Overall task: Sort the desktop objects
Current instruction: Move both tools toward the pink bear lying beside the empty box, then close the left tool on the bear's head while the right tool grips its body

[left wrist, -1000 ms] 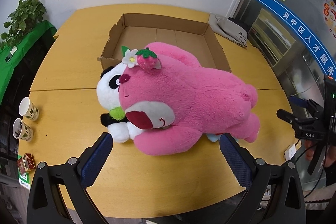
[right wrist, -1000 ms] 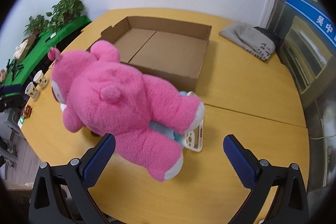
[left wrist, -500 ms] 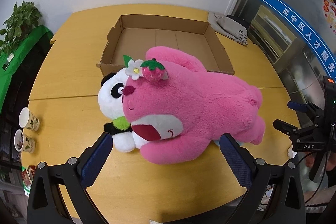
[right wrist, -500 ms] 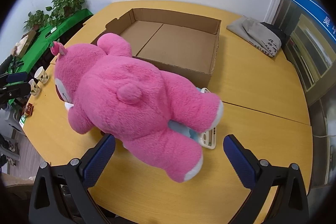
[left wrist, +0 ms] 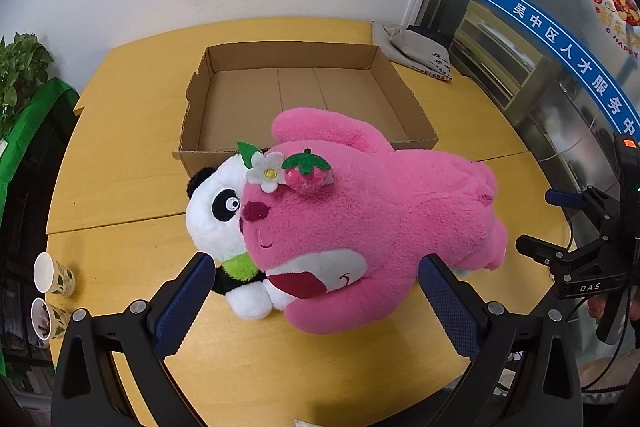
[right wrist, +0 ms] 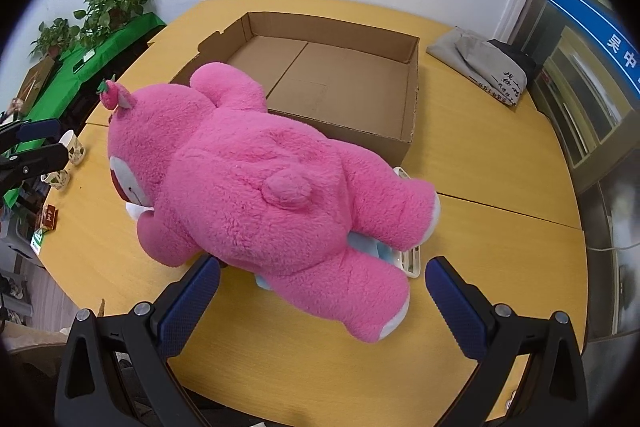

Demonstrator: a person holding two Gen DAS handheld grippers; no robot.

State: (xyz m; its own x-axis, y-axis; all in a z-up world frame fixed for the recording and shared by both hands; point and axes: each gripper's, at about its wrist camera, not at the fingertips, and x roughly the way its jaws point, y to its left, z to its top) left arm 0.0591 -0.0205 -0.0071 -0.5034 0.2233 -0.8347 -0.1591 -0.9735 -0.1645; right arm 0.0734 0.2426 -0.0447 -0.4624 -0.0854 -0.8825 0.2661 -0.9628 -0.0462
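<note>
A: On the bench (left wrist: 120, 167), pink bear (left wrist: 360, 227) lies over the panda (left wrist: 216, 211), just before the box (left wrist: 300, 99).

B: Left gripper (left wrist: 312, 299) and right gripper (right wrist: 320, 291) both spread wide (empty), sized for its bulk.

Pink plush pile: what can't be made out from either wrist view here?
- Panda plush: left wrist view shows only its head and a paw; the pink bear covers the rest.
- Light blue item and white ribbed object: right wrist view, mostly under the bear's legs, unidentifiable.
- Small packets at the table edge: too small to read.
</note>
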